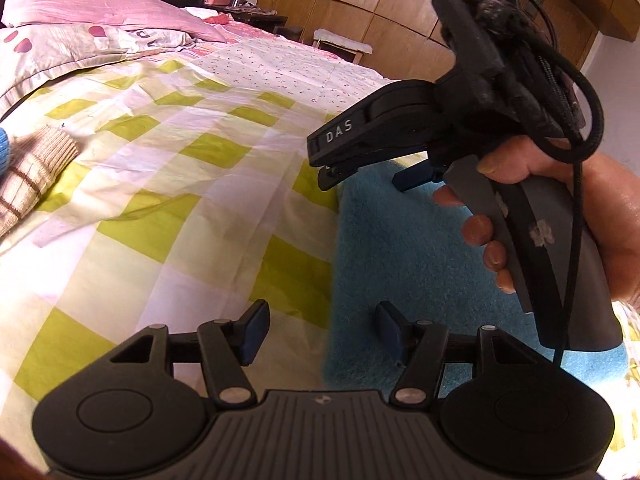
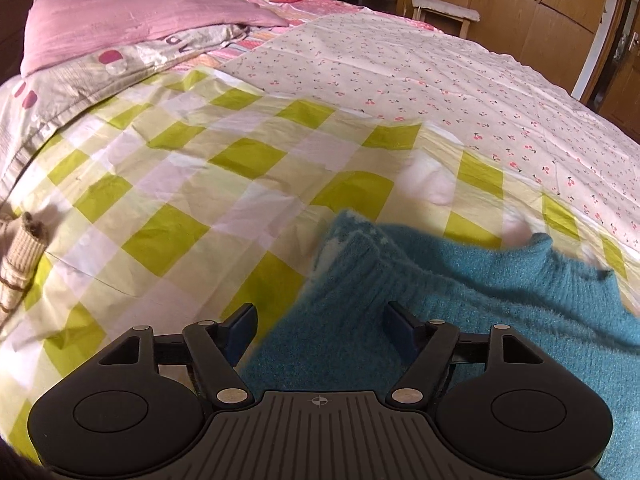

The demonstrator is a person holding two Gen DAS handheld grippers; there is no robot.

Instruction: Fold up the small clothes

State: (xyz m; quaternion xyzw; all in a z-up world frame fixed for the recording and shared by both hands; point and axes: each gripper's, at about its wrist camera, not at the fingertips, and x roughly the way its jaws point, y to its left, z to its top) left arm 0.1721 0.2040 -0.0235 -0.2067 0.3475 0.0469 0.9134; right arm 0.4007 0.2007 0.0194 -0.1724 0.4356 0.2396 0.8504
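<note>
- A teal knit garment [image 2: 460, 304] is lying rumpled on the checked bed cover [image 2: 168, 184], not folded yet.
- The right tool [image 2: 320, 320] and left tool [image 1: 320, 328] are hovering open, gripping nothing.
- A striped beige garment [image 1: 28, 176] is waiting nearby.

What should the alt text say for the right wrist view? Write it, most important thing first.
The right gripper hangs open over the edge of a fuzzy teal sweater lying on a bed with a green-and-white checked sheet. Nothing is pinched between its fingers. A beige striped knit lies at far left, and a pink pillow lies behind.
</note>
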